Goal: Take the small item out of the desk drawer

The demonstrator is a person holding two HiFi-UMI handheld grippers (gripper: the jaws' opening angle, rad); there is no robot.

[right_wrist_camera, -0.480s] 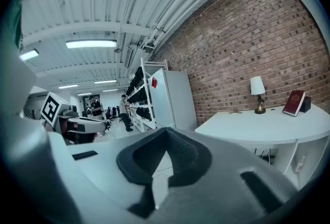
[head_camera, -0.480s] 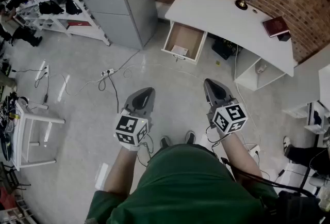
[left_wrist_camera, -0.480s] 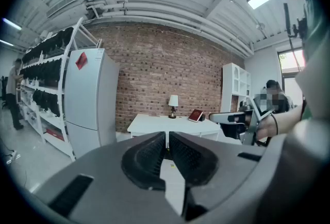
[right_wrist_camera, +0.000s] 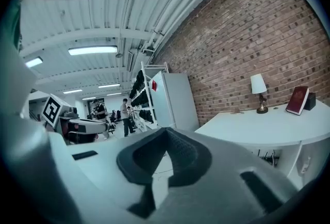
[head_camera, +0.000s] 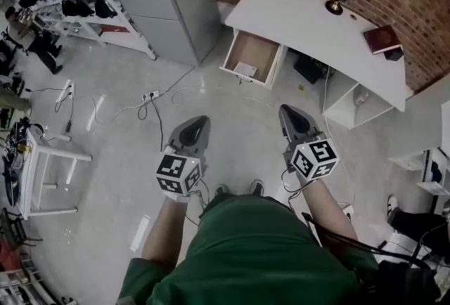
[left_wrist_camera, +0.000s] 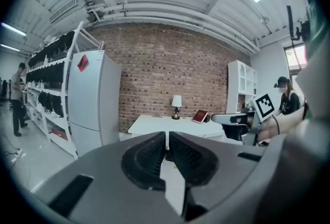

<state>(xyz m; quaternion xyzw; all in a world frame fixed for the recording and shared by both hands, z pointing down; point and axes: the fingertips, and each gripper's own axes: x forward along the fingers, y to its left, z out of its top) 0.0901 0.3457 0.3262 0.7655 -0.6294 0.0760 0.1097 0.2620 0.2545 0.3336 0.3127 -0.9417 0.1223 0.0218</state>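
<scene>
The left tool [head_camera: 200, 122] and the right tool [head_camera: 287, 112] both have their jaws pressed together, empty. They are held out front, likely because the person is only walking up. Well ahead, the small flat white item [head_camera: 245, 69] lies in the open brown-floored drawer [head_camera: 259, 49] of the white bench [head_camera: 309, 22]. Little has changed since before.

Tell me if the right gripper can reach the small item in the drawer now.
Probably not yet: the right gripper, jaws shut, is well short of the drawer. The drawer is open and nothing covers the small item, so stepping closer should do.
</scene>
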